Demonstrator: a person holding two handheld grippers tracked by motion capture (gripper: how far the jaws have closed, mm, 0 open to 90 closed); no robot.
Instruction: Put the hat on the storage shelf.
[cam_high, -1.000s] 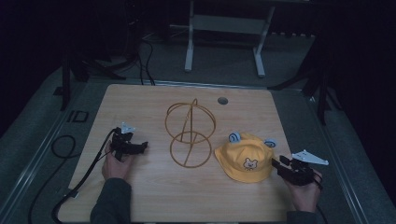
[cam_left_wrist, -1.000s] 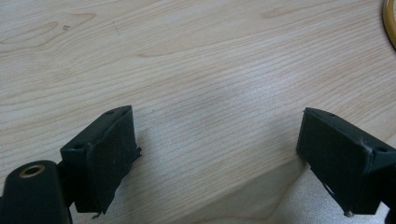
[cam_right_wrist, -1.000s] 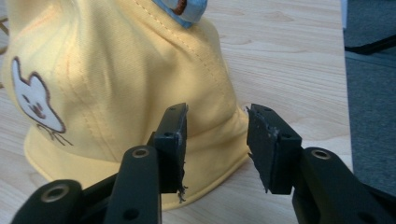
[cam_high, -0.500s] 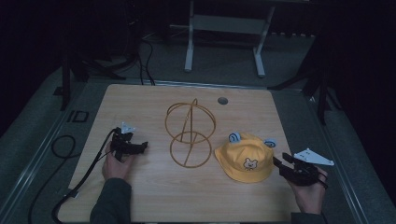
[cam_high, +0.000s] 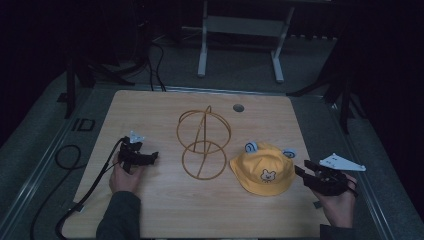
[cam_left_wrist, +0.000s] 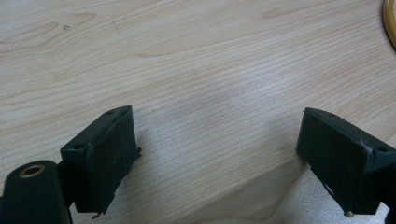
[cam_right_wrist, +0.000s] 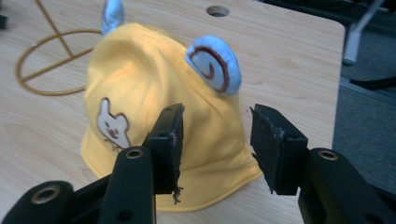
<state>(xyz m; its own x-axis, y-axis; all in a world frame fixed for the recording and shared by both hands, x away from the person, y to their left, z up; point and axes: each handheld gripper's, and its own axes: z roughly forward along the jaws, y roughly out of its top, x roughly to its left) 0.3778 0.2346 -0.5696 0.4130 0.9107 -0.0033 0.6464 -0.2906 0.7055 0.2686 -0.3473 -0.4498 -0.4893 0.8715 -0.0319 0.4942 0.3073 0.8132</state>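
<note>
A yellow child's hat (cam_high: 262, 171) with blue ears and a bear face lies on the wooden table, right of centre. My right gripper (cam_high: 303, 169) is just right of its brim, open, with nothing between the jaws. In the right gripper view the hat (cam_right_wrist: 154, 102) lies close ahead of the open right gripper (cam_right_wrist: 217, 142). A gold wire stand (cam_high: 203, 141) stands at the table's middle. My left gripper (cam_high: 150, 157) rests on the left of the table, left of the stand. In the left gripper view the left gripper (cam_left_wrist: 215, 154) is wide open over bare wood.
A round hole (cam_high: 238, 107) is set in the table (cam_high: 150, 210) near its far edge. A black cable (cam_high: 75, 200) trails off the left edge from my left gripper. A metal frame (cam_high: 240, 30) stands on the floor beyond the table.
My right gripper has moved slightly away from the hat, toward the right and near edge. The left gripper and the hat have not moved.
</note>
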